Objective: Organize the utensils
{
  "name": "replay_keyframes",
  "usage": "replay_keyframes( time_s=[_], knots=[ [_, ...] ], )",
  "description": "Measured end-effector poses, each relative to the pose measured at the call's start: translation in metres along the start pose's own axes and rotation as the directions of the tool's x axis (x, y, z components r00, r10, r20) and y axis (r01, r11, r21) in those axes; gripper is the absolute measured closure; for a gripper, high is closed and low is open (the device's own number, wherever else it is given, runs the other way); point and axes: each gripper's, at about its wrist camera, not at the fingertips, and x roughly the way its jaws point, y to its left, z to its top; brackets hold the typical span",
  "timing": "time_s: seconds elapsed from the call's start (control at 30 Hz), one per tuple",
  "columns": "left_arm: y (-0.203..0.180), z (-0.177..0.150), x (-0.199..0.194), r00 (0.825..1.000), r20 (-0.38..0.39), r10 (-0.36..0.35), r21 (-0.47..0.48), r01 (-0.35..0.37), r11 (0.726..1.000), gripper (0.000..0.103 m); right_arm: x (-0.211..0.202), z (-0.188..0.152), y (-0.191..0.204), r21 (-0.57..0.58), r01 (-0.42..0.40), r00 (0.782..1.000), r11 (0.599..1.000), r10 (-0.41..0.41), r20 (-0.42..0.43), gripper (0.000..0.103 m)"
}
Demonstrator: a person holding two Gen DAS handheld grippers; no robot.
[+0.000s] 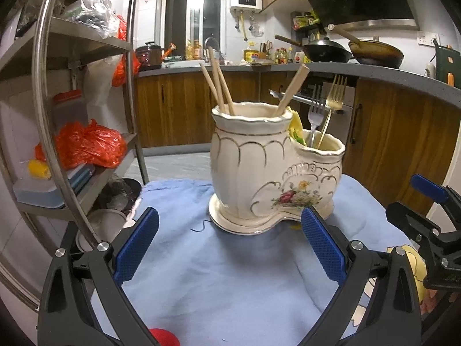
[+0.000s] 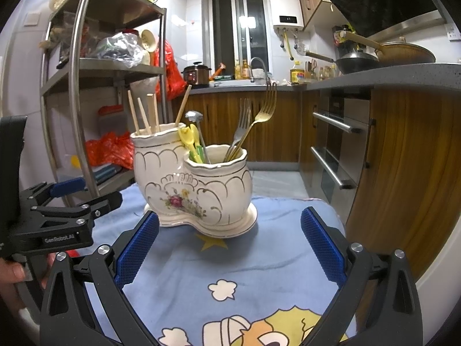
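A cream ceramic utensil holder with gold trim and a flower print stands on a blue cloth. Its tall part holds wooden chopsticks. Its low part holds a silver fork, a gold fork, yellow-green plastic utensils and a metal-headed stick. My left gripper is open and empty just short of the holder. My right gripper is open and empty too, and shows at the right edge of the left wrist view.
The blue cartoon-print cloth covers the small table. A steel shelf rack with bags and boxes stands at the left. Wooden cabinets, an oven and a counter with woks lie behind and to the right. A red object sits by the near edge.
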Motion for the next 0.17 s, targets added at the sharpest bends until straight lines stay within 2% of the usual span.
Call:
replay_keyframes(
  time_s=[0.1, 0.17],
  knots=[
    [-0.0022, 0.0002, 0.0004, 0.999, 0.001, 0.035, 0.015, -0.035, 0.999, 0.005, 0.0007, -0.0002, 0.0001, -0.002, 0.001, 1.000, 1.000, -0.001, -0.003, 0.005],
    [-0.0012, 0.0010, -0.0011, 0.999, 0.008, 0.033, 0.010, -0.033, 0.999, 0.005, 0.0002, -0.0002, -0.0001, -0.002, -0.001, 1.000, 1.000, 0.001, 0.000, 0.005]
  ],
)
